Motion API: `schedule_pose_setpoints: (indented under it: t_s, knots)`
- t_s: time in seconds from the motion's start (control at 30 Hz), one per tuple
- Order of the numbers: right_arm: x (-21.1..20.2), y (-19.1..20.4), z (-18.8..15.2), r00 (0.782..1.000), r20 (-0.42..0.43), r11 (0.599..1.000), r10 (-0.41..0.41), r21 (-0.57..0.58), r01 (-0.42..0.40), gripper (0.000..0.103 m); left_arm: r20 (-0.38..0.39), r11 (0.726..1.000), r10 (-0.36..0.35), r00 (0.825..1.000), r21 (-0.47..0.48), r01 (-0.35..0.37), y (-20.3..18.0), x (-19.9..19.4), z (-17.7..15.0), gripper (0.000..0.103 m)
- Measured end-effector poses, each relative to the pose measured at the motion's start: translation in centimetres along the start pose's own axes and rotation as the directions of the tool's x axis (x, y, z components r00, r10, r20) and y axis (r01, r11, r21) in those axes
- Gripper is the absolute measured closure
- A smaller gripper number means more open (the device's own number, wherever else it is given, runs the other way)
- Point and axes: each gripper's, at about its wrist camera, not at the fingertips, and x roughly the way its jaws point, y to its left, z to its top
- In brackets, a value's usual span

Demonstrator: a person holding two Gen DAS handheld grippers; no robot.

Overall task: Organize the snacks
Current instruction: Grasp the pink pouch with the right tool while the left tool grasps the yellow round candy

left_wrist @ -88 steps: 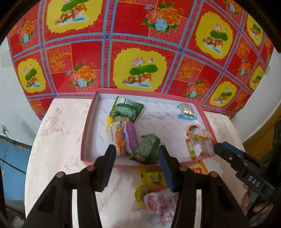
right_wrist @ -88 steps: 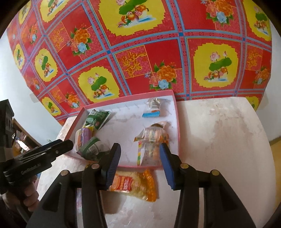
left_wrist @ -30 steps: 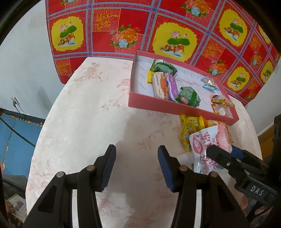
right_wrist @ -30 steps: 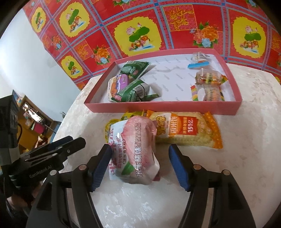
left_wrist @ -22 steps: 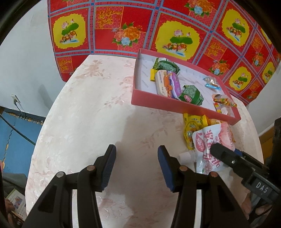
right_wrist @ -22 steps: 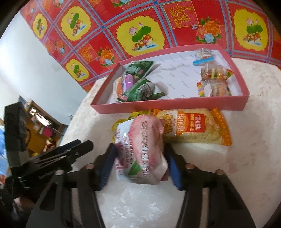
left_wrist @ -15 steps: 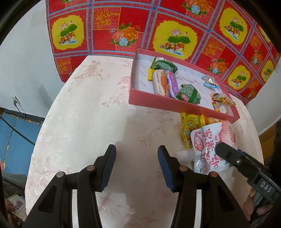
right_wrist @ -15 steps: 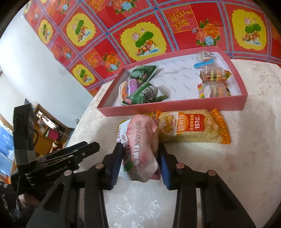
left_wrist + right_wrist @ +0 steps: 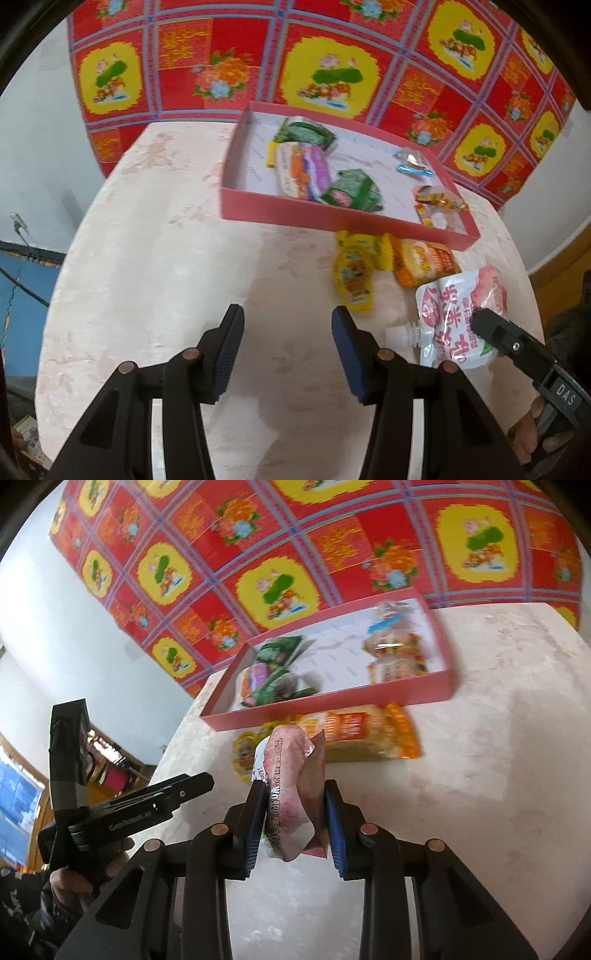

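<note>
Round marble table against a patterned wall hanging

A pale, pink-veined table (image 9: 155, 258) is seen below a red cloth (image 9: 332, 66) printed with yellow lotus panels and blue grid lines, hung on a white wall (image 9: 48, 627). Past the table's left edge a blue surface (image 9: 18, 295) is visible; past its right edge, wooden trim (image 9: 561, 251). Wooden shelving (image 9: 107, 768) is glimpsed in blur.

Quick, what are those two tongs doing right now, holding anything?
Left tongs: open, holding nothing.
Right tongs: shut on the pink pouch.
</note>
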Motion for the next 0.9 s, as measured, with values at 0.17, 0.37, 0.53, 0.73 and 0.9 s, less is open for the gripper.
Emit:
schedule_pose_setpoints:
  t_s: [0.17, 0.37, 0.53, 0.73, 0.9]
  knots:
    - [-0.9, -1.2, 0.0, 1.000, 0.019, 0.999, -0.021, 0.024, 0.020, 0.071, 0.012, 0.999, -0.027, 1.000, 0.037, 0.026, -1.8, 0.3, 0.6, 0.051]
    - [-1.3, -2.0, -0.1, 0.999, 0.031, 0.999, -0.025, 0.035, 0.024, 0.071, 0.018, 0.997, -0.035, 0.999, 0.063, 0.034, -3.2, 1.3, 1.0, 0.051]
    - [-1.5, -2.1, -0.1, 0.999, 0.029, 0.999, -0.021, 0.028, 0.020, 0.071, 0.019, 0.997, -0.026, 0.999, 0.068, 0.025, -3.7, 2.4, 1.4, 0.051]
    - [-1.4, -2.1, -0.1, 0.999, 0.031, 0.999, -0.019, 0.026, 0.018, 0.071, 0.022, 0.995, -0.042, 0.999, 0.088, 0.040, -3.9, 3.2, 1.4, 0.069]
    - [-1.4, -1.8, 0.0, 0.999, 0.034, 1.000, -0.016, 0.016, 0.016, 0.071, 0.028, 0.994, -0.072, 0.997, 0.084, 0.070, -3.6, 3.0, 1.2, 0.079]
